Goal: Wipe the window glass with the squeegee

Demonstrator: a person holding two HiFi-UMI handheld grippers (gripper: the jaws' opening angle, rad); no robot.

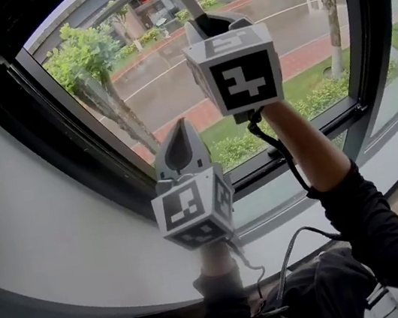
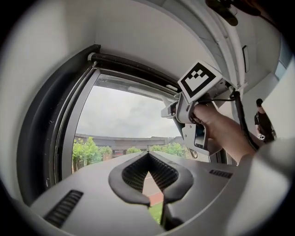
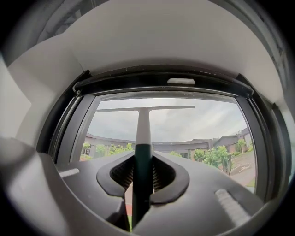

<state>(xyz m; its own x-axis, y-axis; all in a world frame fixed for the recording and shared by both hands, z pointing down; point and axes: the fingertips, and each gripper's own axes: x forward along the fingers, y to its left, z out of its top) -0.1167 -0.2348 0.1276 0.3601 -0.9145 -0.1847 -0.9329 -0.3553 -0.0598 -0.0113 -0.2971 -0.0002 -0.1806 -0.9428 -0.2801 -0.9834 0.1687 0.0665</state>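
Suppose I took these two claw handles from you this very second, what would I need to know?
Right gripper: shut on the squeegee by its dark handle, held high, blade up near the top of the window glass.
Left gripper: shut, nothing in it, held lower, pointing at the same window.
Done: squeegee in hand and at the top of the pane; no wiped strip can be made out.
Left: draw the blade down the glass, probably pass by pass.

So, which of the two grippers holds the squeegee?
The right gripper: its jaws are shut on the squeegee handle. The left gripper is shut and empty.
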